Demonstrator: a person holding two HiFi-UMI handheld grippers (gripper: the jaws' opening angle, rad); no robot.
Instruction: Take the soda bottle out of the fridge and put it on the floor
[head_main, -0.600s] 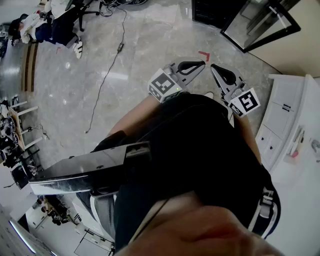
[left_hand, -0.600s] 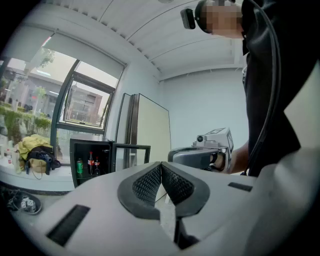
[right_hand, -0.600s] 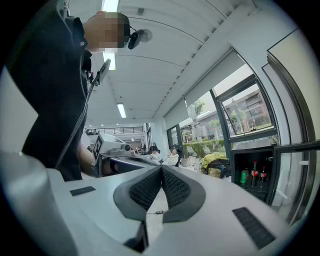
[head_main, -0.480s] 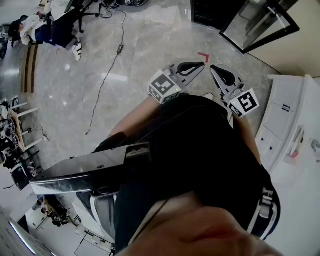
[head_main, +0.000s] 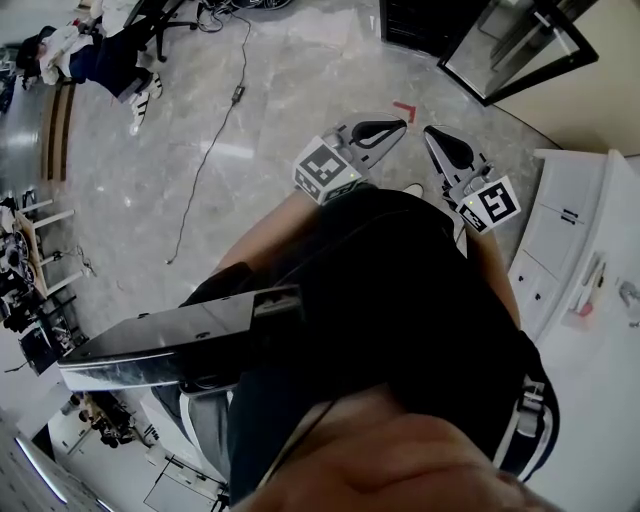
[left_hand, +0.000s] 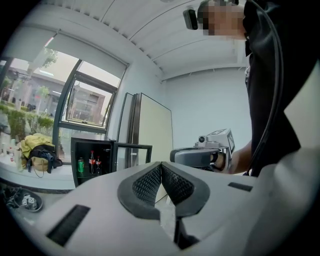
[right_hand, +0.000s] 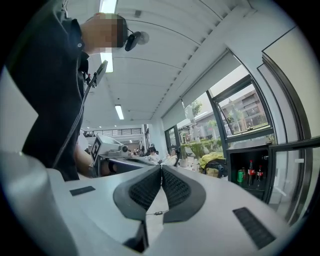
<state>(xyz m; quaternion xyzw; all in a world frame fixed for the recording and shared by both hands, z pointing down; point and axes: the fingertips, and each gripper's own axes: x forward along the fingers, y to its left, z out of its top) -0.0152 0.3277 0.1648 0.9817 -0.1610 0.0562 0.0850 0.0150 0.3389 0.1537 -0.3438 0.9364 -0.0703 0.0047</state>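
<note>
The small black fridge (left_hand: 92, 161) stands open against the window wall, its glass door (left_hand: 132, 156) swung out. Two soda bottles (left_hand: 92, 162) and a green can (left_hand: 81, 165) stand on its shelf. The right gripper view shows the same fridge (right_hand: 248, 175) with the bottles (right_hand: 251, 172) beside the can (right_hand: 241, 176). My left gripper (head_main: 400, 127) and right gripper (head_main: 430, 135) are held side by side in front of my body, well short of the fridge (head_main: 420, 25). Both are shut and empty, pads meeting in the left gripper (left_hand: 161, 165) and the right gripper (right_hand: 161, 167).
A red mark (head_main: 405, 108) is on the marble floor just beyond the grippers. A cable (head_main: 205, 155) runs across the floor to the left. A white cabinet (head_main: 575, 230) stands at the right. A seated person (head_main: 100, 55) is far left. Shoes (left_hand: 22, 200) lie by the window.
Nearly nothing: both grippers stay shut in the same place, the left one shifted very slightly left. The seated person in the distance moved a leg.
</note>
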